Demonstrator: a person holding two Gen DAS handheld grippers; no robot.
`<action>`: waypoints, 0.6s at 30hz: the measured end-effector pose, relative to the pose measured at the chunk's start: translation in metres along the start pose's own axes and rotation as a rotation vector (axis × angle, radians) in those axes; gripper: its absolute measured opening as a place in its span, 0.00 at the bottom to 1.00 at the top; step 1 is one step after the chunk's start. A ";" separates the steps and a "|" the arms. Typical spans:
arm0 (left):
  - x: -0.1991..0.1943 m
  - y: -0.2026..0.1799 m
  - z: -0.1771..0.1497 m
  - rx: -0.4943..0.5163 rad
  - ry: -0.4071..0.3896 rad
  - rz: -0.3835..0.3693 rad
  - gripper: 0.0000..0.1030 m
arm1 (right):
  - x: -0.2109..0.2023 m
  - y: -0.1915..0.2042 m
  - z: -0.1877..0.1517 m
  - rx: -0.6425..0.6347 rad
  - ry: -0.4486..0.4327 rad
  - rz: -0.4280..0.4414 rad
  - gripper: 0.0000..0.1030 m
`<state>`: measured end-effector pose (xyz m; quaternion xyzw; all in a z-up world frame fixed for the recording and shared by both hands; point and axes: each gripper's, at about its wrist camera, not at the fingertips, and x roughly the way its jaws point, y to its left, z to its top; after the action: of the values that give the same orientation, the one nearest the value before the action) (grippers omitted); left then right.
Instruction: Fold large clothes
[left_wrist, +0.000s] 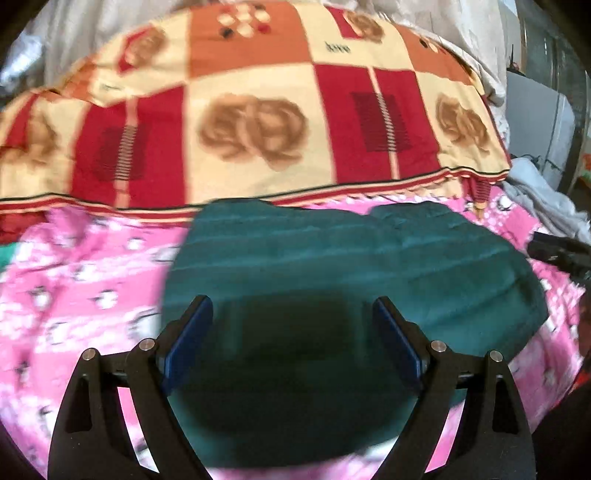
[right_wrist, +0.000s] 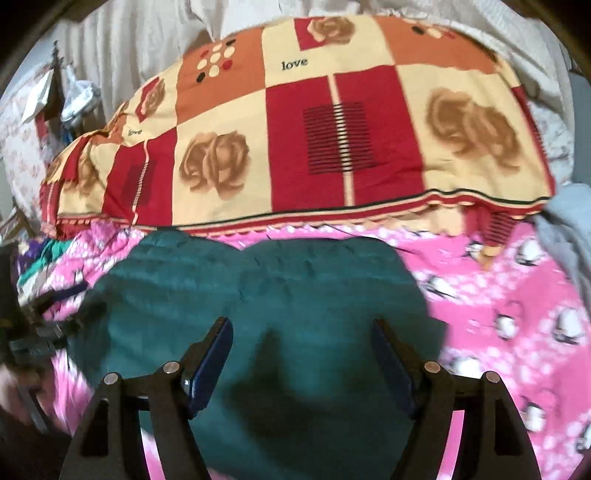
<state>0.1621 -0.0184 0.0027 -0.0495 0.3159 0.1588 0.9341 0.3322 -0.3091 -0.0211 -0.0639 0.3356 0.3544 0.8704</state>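
A dark teal garment (left_wrist: 351, 258) lies folded into a compact bundle on the pink penguin-print sheet (left_wrist: 81, 295). My left gripper (left_wrist: 293, 308) hovers above its near part, open, with nothing between the blue pads. In the right wrist view the same teal garment (right_wrist: 258, 295) fills the centre, and my right gripper (right_wrist: 303, 328) hangs over it, open and empty as well. The right gripper shows at the far right edge of the left wrist view as a black shape (left_wrist: 561, 253). The left gripper (right_wrist: 37, 332) appears blurred at the left edge of the right wrist view.
A thick red, orange and cream rose-patterned blanket (left_wrist: 258, 122) lies folded across the bed behind the garment. Grey-white cloth (left_wrist: 546, 199) is heaped at the right. More coloured clothes (right_wrist: 40, 266) sit at the left of the bed. A white curtain (right_wrist: 147, 40) hangs behind.
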 end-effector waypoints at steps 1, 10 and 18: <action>-0.012 0.011 -0.009 -0.004 -0.016 0.017 0.86 | -0.010 -0.011 -0.008 0.001 0.001 0.001 0.72; -0.034 0.119 -0.085 -0.326 -0.008 0.010 0.86 | -0.050 -0.095 -0.065 0.235 -0.026 0.150 0.72; -0.016 0.104 -0.090 -0.297 0.015 -0.160 0.86 | -0.015 -0.083 -0.073 0.200 0.059 0.186 0.72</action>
<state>0.0641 0.0581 -0.0578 -0.2133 0.2908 0.1286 0.9238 0.3398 -0.4039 -0.0779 0.0442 0.3992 0.3963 0.8256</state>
